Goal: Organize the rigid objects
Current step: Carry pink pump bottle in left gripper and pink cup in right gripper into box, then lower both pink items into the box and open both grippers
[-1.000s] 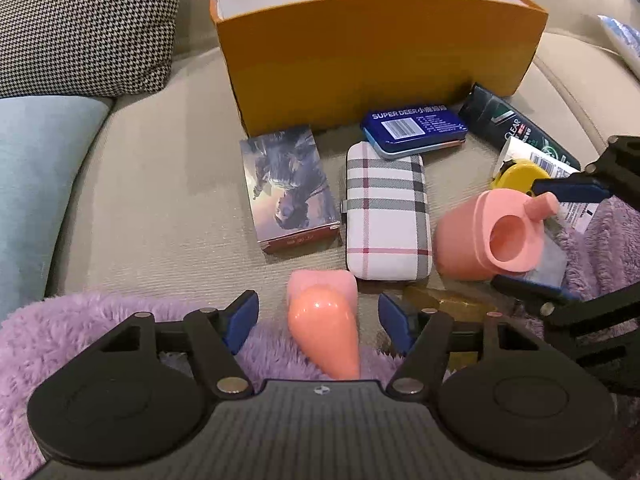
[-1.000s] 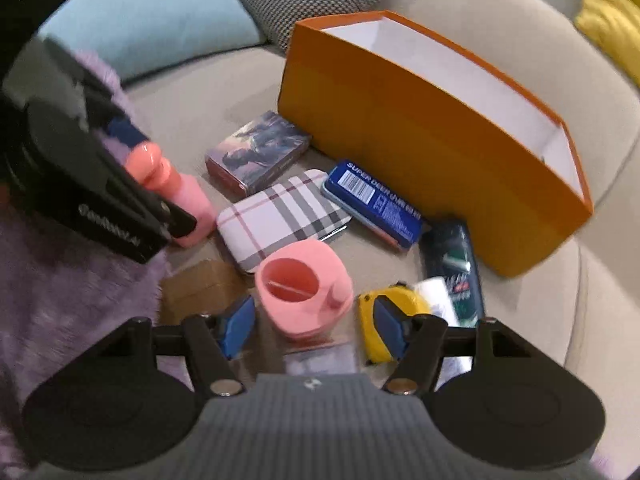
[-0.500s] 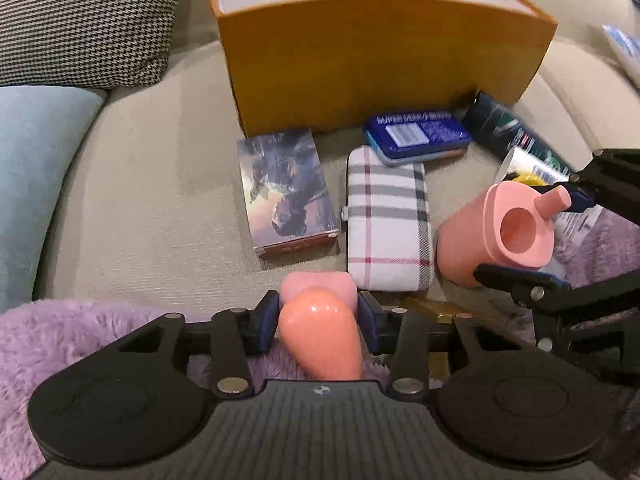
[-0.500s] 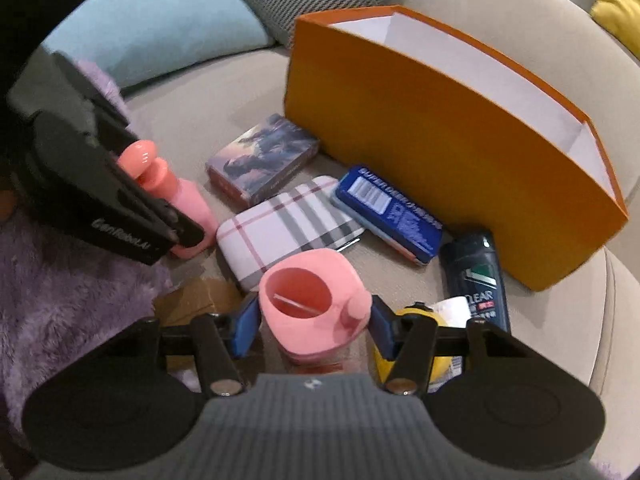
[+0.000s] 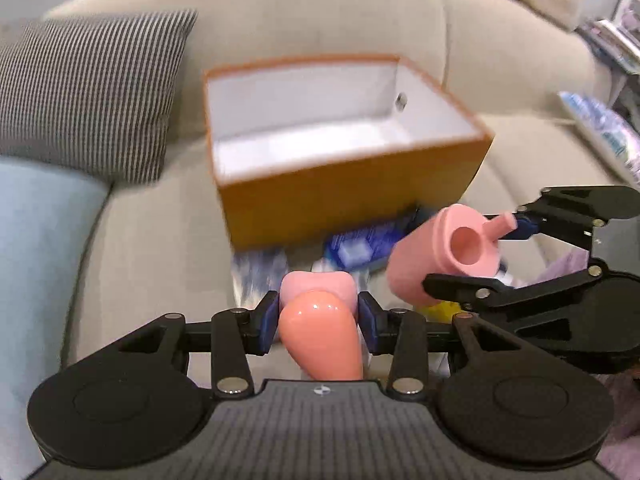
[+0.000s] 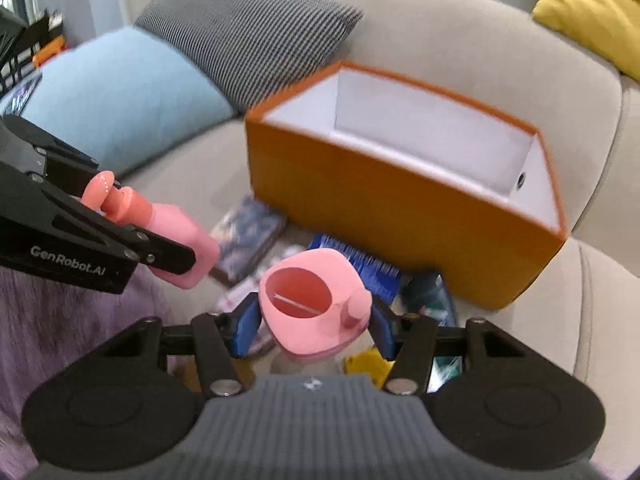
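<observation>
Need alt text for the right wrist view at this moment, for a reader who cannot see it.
The right gripper is shut on a pink cup-shaped container, held above the sofa clutter in front of an open orange box with a white interior. At left, the left gripper holds a pink bottle; blue and striped cushions sit behind.

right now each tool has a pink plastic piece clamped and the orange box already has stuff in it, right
Not quite. Both wrist views show the orange cardboard box empty, bare white inside. The rest holds: the left tool grips the pink stoppered bottle, the right tool the pink plastic cup-shaped piece.
</observation>
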Motion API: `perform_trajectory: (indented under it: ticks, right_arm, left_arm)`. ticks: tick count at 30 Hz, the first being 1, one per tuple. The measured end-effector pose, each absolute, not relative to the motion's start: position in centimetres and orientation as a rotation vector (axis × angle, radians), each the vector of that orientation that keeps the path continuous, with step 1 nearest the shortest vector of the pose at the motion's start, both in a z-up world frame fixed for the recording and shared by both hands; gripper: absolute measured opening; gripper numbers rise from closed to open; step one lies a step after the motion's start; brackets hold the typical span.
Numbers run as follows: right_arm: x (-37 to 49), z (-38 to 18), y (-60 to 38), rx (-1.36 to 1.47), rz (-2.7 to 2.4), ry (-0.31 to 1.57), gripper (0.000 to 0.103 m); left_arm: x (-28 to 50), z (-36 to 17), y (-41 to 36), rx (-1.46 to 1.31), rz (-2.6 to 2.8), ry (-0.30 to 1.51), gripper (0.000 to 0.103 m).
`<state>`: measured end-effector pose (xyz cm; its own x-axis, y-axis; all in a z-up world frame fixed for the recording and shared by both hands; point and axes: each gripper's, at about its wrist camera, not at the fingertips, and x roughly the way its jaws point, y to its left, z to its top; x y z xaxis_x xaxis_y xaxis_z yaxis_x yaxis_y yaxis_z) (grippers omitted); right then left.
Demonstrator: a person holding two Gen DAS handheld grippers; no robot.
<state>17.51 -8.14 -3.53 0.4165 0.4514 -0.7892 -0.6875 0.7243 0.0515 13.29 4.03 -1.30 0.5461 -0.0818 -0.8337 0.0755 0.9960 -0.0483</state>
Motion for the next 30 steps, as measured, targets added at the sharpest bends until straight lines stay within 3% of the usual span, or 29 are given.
perform_trajectory:
  ticks: [9,20,30]
  right_arm:
    - [26.3,2.2,-7.3,-0.220,0.744,0.755,0.058]
    - [38.7,-4.7,-3.8,-0.126,0.598,0.946,0.058]
    - [42.4,-9.7,-1.8,-0.025,0.551,1.033,0.058]
  left_arm:
    - [23.8,2.7,6.1,0.101,-0.207,0.939,0.047]
    - [36.1,-5.0,5.5,0.556,-0.422,1.051,0.047]
    - [39.5,-10.4,4.5,0.839,-0.574,1.086,0.047]
